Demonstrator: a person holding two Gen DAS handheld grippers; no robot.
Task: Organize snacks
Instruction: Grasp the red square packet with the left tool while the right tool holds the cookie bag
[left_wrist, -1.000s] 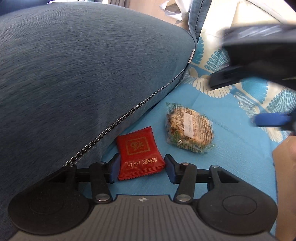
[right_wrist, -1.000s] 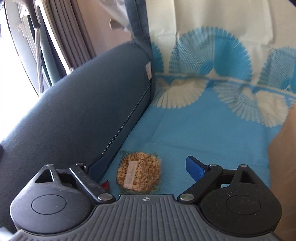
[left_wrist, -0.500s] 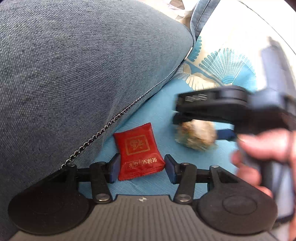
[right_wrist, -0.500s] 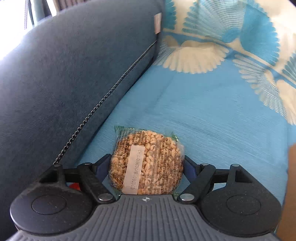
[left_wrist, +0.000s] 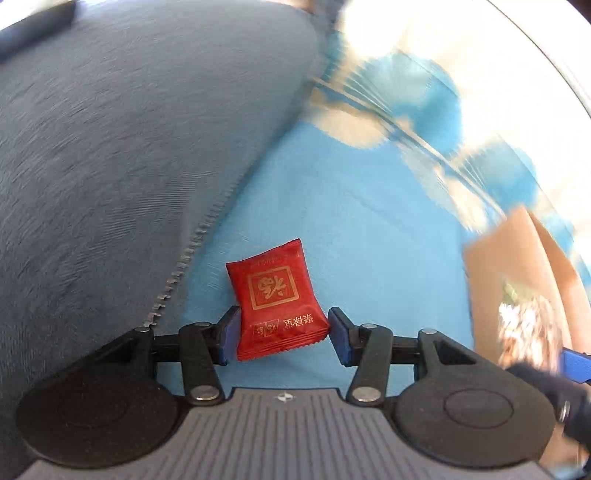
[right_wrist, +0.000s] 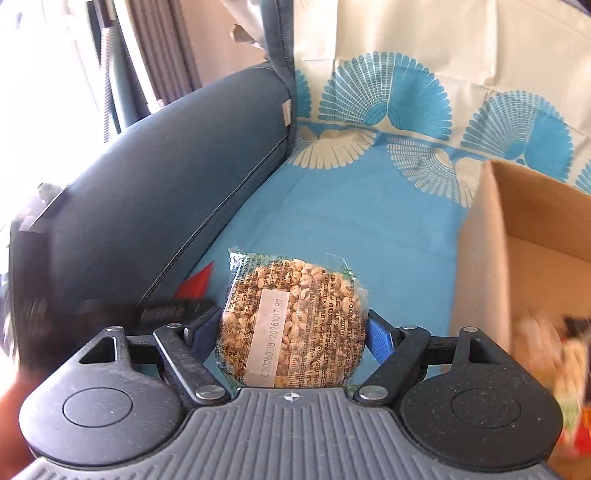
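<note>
box (right_wrist: 480, 258) sits right of sofa armrest (right_wrist: 166, 192), cloth (right_wrist: 351, 229) btwn.

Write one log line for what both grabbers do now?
left gripper: around red packet | right gripper: holds puffed-grain cake | cardboard box: beside

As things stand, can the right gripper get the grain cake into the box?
Probably yes. The right gripper is clamped on the grain cake, and the box stands open-topped just to its right on the blue cloth, with nothing between them.
</note>
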